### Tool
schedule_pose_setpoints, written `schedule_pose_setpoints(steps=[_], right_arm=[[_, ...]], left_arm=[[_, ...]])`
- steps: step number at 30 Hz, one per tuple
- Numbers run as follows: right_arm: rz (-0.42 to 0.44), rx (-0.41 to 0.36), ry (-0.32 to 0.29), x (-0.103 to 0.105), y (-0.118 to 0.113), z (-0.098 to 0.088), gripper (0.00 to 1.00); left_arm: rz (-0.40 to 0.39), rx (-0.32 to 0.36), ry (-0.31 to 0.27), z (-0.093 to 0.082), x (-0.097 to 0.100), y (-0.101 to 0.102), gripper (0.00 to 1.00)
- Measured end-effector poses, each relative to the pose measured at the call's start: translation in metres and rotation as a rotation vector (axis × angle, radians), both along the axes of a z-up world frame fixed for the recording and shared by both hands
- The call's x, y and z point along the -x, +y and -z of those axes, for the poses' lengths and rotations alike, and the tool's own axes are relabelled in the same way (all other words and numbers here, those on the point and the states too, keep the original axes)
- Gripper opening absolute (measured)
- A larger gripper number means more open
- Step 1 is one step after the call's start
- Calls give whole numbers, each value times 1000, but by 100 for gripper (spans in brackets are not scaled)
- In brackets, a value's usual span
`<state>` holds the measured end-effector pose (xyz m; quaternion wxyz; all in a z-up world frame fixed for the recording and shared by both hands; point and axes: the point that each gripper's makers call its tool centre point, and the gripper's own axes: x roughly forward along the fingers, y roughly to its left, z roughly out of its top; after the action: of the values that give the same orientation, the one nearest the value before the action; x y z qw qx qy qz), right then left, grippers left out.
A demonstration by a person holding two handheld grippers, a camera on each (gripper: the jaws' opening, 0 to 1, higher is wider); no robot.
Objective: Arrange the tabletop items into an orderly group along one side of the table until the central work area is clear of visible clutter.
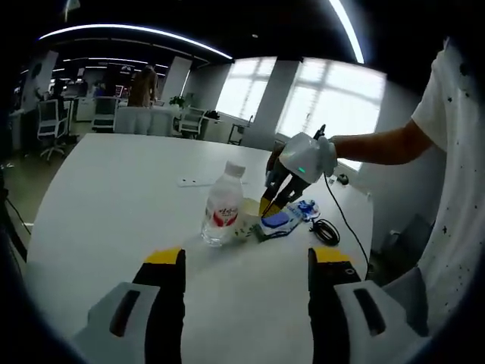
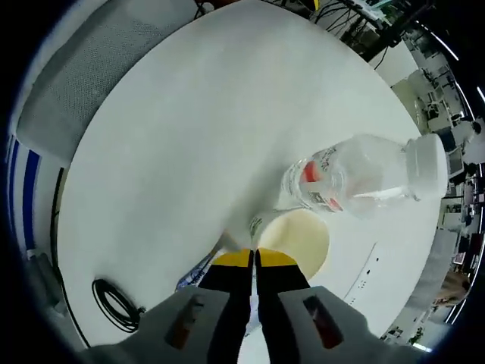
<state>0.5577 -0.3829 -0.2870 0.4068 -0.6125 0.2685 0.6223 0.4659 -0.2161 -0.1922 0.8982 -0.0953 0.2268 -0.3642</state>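
Paper cup (image 1: 248,214) pinched at its rim by my right gripper (image 1: 267,206), beside the water bottle (image 1: 223,206) on the white table (image 1: 114,205).

In the right gripper view my right gripper's jaws stand pressed together, and I judge them clamped on the near wall of the cup (image 2: 297,239), whose open mouth lies just ahead of the tips. The bottle (image 2: 356,182) stands upright, touching or just beside the cup on its far side. A blue packet (image 1: 276,220) lies beside the cup, with a coiled black cable (image 1: 326,231) near it toward the table edge. My left gripper (image 1: 246,258) hangs released, jaws wide apart with nothing between them, well short of the cluster; the bottle lies straight ahead of it. The right gripper is nearer, so any lift must carry the cup away from the bottle, not into it.
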Motion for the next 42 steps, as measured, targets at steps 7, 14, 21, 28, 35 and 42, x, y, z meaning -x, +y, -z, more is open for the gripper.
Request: schedule_pose_setpoints(steps=[7,14,21,28,35,42], right_arm=[[2,-7,13,3,3,-1,0],[15,-7,15,2,3,-1,3],[34,-10,19,3,2,-2,11],[52,-28,28,7,2,-5,17],[93,-46,52,14,0,-9,27],[161,-93,80,19,-3,-12,34]], left_arm=[[-1,2,2,0,0,-1,66],[1,0,1,0,0,-1,66],[2,2,3,1,0,-2,66],[7,3,-1,-1,-1,-4,67],[14,-4,-5,-3,0,-5,67],[19,-8,-12,-7,1,-7,68]])
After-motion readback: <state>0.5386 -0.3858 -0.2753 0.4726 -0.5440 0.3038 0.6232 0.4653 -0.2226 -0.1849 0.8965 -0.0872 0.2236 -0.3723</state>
